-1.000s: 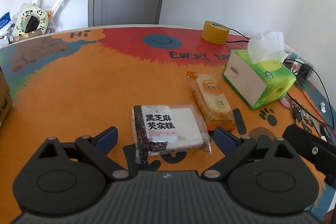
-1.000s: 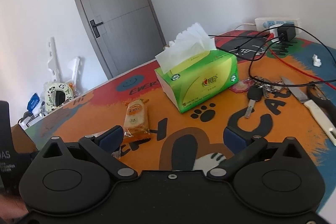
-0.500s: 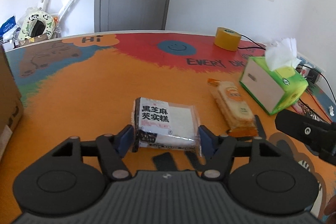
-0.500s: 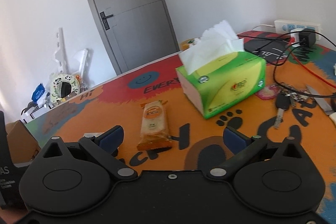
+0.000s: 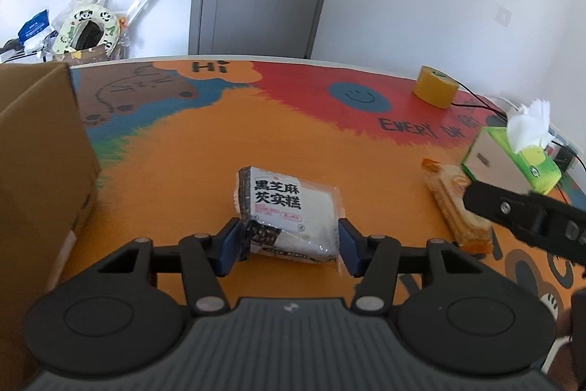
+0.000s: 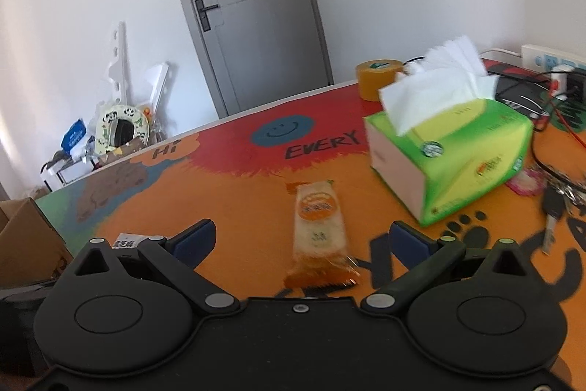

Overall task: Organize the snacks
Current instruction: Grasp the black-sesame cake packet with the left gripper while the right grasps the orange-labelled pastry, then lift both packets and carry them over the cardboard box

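Observation:
My left gripper point(image 5: 289, 244) is shut on a white and black sesame cake packet point(image 5: 287, 211), its blue pads pressing both sides, held just above the orange table mat. An orange wrapped biscuit packet point(image 6: 320, 229) lies flat on the mat; it also shows in the left wrist view point(image 5: 454, 204), right of the cake packet. My right gripper point(image 6: 300, 240) is open, with the biscuit packet lying between and just beyond its fingers. A corner of the cake packet point(image 6: 126, 240) shows behind the right gripper's left finger.
A cardboard box point(image 5: 36, 171) stands at the left edge of the table. A green tissue box point(image 6: 450, 152) sits right of the biscuit. A yellow tape roll point(image 5: 436, 90), keys point(image 6: 553, 207), cables and a power strip point(image 6: 549, 61) lie at the right.
My left gripper closed on the cake packet and carried it leftward, bringing the cardboard box into view. My right gripper swung left, centring the biscuit packet between its open fingers.

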A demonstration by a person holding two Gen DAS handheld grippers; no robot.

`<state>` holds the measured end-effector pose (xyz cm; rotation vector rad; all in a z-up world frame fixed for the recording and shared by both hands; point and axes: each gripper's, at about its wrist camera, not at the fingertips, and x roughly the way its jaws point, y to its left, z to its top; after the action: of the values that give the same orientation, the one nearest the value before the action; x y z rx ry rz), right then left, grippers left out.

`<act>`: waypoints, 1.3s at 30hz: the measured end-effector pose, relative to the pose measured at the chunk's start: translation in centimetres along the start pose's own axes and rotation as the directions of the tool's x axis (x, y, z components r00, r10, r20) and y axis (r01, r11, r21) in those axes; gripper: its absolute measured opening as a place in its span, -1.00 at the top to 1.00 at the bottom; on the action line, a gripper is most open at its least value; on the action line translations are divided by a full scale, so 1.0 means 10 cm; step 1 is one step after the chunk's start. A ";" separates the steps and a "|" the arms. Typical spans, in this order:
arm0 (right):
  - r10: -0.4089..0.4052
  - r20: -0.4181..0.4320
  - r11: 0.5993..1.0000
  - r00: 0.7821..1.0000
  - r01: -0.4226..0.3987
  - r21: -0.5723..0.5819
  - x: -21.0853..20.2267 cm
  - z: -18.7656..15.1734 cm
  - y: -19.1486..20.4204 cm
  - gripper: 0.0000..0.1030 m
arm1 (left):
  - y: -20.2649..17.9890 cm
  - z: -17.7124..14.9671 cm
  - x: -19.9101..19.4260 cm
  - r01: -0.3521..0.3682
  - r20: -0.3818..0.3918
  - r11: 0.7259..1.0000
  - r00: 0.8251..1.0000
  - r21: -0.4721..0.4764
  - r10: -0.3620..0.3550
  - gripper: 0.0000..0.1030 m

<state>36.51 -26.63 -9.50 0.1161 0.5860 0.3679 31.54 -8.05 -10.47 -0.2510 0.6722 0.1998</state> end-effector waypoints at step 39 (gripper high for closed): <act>0.053 0.017 0.996 0.998 -0.054 0.069 -0.63 -0.43 0.09 0.29 | 0.33 -0.25 -0.64 0.095 0.042 0.992 0.995 -0.081 -0.092 0.00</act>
<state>28.96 -28.17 -9.59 0.2015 0.5819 0.3986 24.34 -6.32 -8.85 -0.3570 0.6138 0.1424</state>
